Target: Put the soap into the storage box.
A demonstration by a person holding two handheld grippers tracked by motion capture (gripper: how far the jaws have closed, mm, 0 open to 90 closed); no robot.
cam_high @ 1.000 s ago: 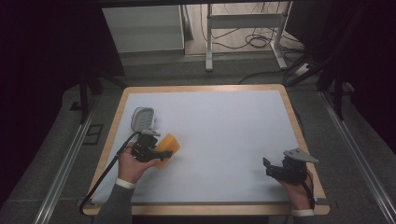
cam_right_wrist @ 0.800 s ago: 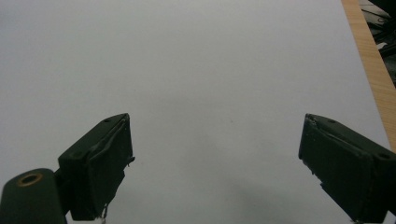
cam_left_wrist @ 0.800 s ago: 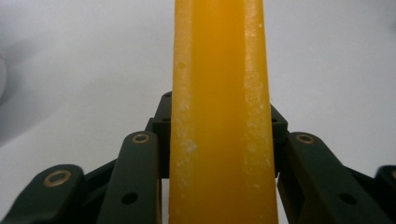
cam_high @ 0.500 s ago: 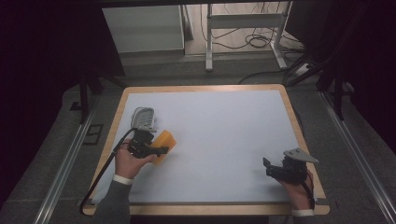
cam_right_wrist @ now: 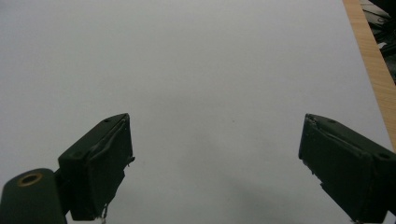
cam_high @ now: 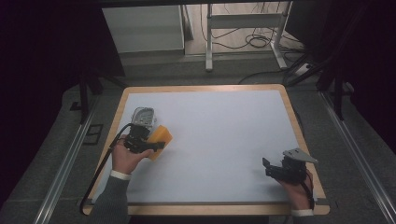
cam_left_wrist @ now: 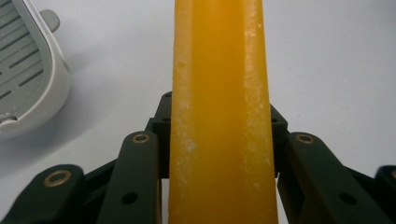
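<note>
Near the left edge of the white-topped table with a wooden rim [cam_high: 289, 100], the high view shows the left gripper [cam_high: 156, 145] in the person's left hand [cam_high: 125, 156], with its black cable running off toward the near left corner. Its jaws are clamped on a flat orange block with a waxy, white-flecked surface [cam_high: 161, 137], which from above looks like a small tilted square sticking out of the gripper toward the table's middle. The left gripper view turns that same block [cam_left_wrist: 219, 112] edge-on: a tall orange slab rising between the two black jaws, both pressing against its sides, with pale scuffs along its ridges that the high view is too far off to give. Just beyond the gripper toward the far edge, the high view shows a small pale grey plastic holder with a rounded outline [cam_high: 143, 116]; the left gripper view adds its slotted inner face [cam_left_wrist: 28, 79], and there it lies close beside the block without touching it. Well apart, by the near right corner, the right gripper [cam_high: 267, 168] rests low in the right hand [cam_high: 299, 191], with a grey plate on top. From above its jaws are too small to read; the right gripper view shows them [cam_right_wrist: 215, 172] standing wide apart with bare white tabletop between and the wooden rim at the right.
</note>
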